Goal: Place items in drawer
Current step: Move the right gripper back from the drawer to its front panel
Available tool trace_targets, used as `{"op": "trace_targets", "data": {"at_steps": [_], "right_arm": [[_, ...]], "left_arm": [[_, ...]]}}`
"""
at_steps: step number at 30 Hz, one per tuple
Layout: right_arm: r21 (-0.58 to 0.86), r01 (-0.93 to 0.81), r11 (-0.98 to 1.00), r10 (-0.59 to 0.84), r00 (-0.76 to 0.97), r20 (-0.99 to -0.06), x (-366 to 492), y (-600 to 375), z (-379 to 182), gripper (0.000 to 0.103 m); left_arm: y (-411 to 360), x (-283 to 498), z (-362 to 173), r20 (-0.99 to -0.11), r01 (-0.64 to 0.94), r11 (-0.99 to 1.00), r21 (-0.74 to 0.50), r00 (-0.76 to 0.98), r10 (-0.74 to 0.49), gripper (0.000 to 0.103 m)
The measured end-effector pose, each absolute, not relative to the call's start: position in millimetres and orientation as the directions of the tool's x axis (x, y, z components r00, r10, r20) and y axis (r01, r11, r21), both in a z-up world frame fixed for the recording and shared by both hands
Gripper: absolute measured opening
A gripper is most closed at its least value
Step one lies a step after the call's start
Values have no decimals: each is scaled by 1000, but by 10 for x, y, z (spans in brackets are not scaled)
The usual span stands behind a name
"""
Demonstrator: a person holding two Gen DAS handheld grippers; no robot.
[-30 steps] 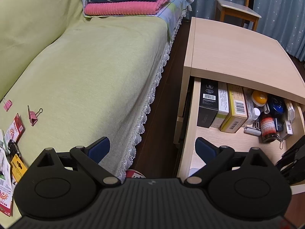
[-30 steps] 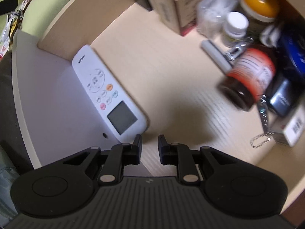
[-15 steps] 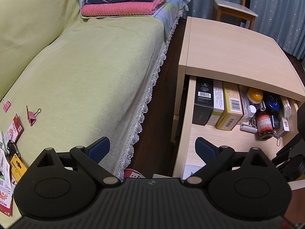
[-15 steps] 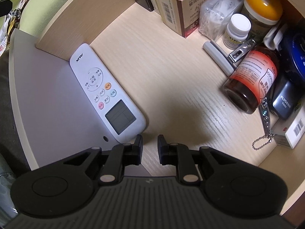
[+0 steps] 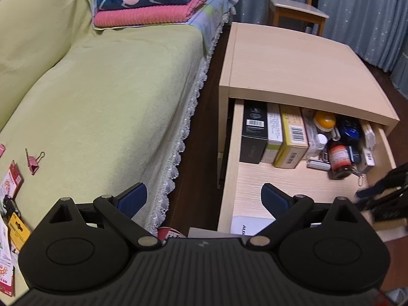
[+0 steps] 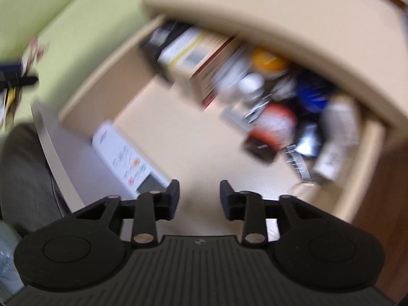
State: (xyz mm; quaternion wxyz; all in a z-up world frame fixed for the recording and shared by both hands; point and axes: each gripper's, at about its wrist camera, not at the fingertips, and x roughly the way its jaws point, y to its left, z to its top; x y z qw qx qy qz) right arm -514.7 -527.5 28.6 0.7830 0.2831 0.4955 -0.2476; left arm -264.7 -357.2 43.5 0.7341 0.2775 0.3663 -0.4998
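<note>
The wooden drawer point(image 5: 255, 178) of the bedside cabinet stands pulled out. A white remote point(image 6: 127, 160) lies flat in its front left corner, and its end point(image 5: 252, 225) peeks out behind my left gripper. That left gripper point(image 5: 204, 199) hovers wide open and empty over the gap between sofa and drawer. In the blurred right wrist view, my right gripper point(image 6: 200, 193) is open above the drawer floor point(image 6: 191, 137), just right of the remote and holding nothing. The same gripper point(image 5: 382, 196) appears as a dark blur over the drawer's front right corner.
Boxes point(image 5: 275, 135), a brown bottle point(image 5: 339, 160), a yellow-lidded jar point(image 5: 324, 121) and small items fill the back of the drawer. On the green sofa lie a pink binder clip point(image 5: 33, 163) and several packets point(image 5: 12, 183). Folded towels point(image 5: 150, 2) and a chair point(image 5: 295, 7) stand farther off.
My right gripper has drawn back and up from the drawer, its fingers spreading wider; the remote stays where it lay. The left gripper's view has risen slightly.
</note>
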Motion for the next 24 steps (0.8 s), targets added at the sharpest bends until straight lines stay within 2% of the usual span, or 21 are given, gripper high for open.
{"op": "trace_targets", "data": {"at_steps": [3,11,13,17,24], "right_arm": [[194,733,652,-243,444,-863,-5520,-5158,526,33],[206,801,562,-452,506,-735,-6345,-4651,960,56],[212,808,550,-468,508,-723,-6509,-4533,981,62],[183,824,536,-497,483,-721,-6769,-4307,996,65],[177,836,520,-487,460,-743,-6911,-4117,904,67]], "left_arm": [[-3518,-2715,450,-809,951,300,67,228,-542,97],[-3303,-2929,470,-792,979,171,109,189,-580,97],[-3251,-2977,453,-793,981,146,127,189,-579,97],[-3167,-3047,377,-801,982,118,146,187,-569,97],[-2981,-3091,246,-809,984,102,147,179,-560,97]]}}
